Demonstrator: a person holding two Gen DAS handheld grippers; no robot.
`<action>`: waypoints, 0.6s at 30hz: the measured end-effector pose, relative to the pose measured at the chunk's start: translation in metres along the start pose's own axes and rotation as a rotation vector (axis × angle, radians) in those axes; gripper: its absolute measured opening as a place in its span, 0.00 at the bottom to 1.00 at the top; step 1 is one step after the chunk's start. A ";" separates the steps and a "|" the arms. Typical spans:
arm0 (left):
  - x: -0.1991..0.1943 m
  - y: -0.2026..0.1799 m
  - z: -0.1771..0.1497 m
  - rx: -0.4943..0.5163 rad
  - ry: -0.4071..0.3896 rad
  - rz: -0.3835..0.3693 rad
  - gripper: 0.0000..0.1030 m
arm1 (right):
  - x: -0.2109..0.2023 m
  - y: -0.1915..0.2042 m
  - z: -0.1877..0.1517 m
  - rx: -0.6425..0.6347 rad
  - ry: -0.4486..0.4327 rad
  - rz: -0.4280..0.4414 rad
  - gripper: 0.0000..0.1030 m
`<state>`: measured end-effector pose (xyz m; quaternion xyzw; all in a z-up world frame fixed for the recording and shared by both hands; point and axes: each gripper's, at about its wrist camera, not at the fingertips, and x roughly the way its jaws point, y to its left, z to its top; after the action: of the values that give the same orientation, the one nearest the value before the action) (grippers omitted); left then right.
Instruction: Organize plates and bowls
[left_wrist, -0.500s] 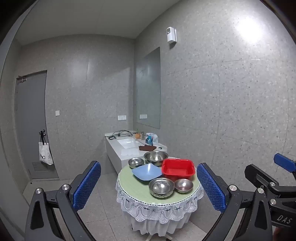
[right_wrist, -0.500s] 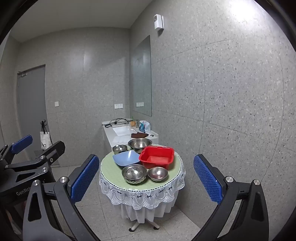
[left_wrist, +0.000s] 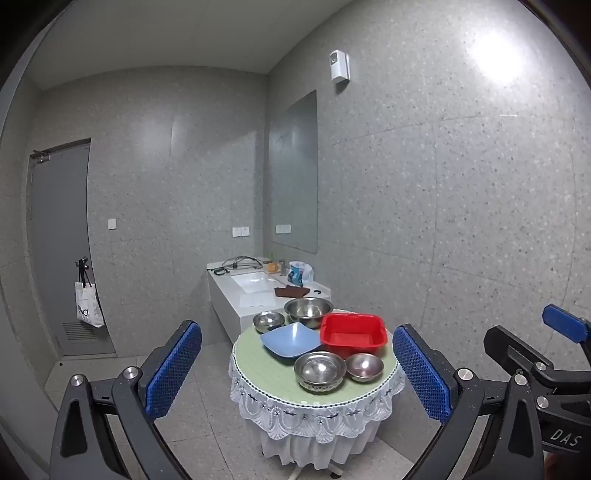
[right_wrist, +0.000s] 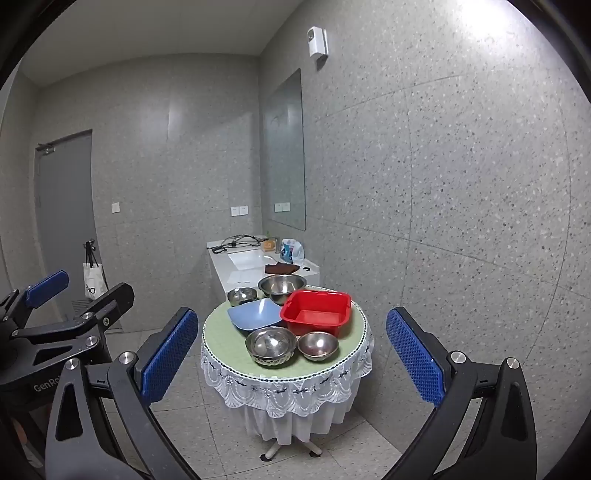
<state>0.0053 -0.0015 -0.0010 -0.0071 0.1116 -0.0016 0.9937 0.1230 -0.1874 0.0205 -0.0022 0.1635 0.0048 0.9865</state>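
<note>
A round table (left_wrist: 258, 363) (right_wrist: 221, 332) with a green top and white lace skirt stands ahead. On it are a red square basin (left_wrist: 352, 336) (right_wrist: 316, 314), a blue square bowl (left_wrist: 291, 339) (right_wrist: 255, 314), a large steel bowl (left_wrist: 308, 310) (right_wrist: 282, 286) and a small one (left_wrist: 268, 320) (right_wrist: 242, 295) at the back, and two steel bowls in front (left_wrist: 319, 369) (left_wrist: 364, 366) (right_wrist: 270, 345) (right_wrist: 317, 345). My left gripper (left_wrist: 297, 373) and right gripper (right_wrist: 291, 358) are both open and empty, well short of the table.
A white sink counter (left_wrist: 255, 291) with cables, a brown cloth and a bottle stands behind the table against the speckled wall. A grey door (left_wrist: 59, 240) with a hanging tote bag (left_wrist: 86, 306) is at the left. Tiled floor surrounds the table.
Both views have shifted slightly; the table sits a little nearer and lower in frame. Both grippers stay open.
</note>
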 end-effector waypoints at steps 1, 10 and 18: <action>0.000 0.000 0.000 0.000 0.000 0.000 0.99 | 0.001 0.000 0.004 0.004 0.003 -0.001 1.00; 0.003 -0.004 -0.002 0.002 -0.001 0.009 0.99 | 0.005 0.000 0.008 0.001 0.002 0.006 1.00; 0.005 -0.004 -0.003 0.002 -0.001 0.012 0.99 | 0.007 0.002 0.008 0.001 0.002 0.007 1.00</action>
<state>0.0099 -0.0060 -0.0046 -0.0056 0.1109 0.0041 0.9938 0.1321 -0.1858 0.0255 -0.0011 0.1644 0.0080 0.9864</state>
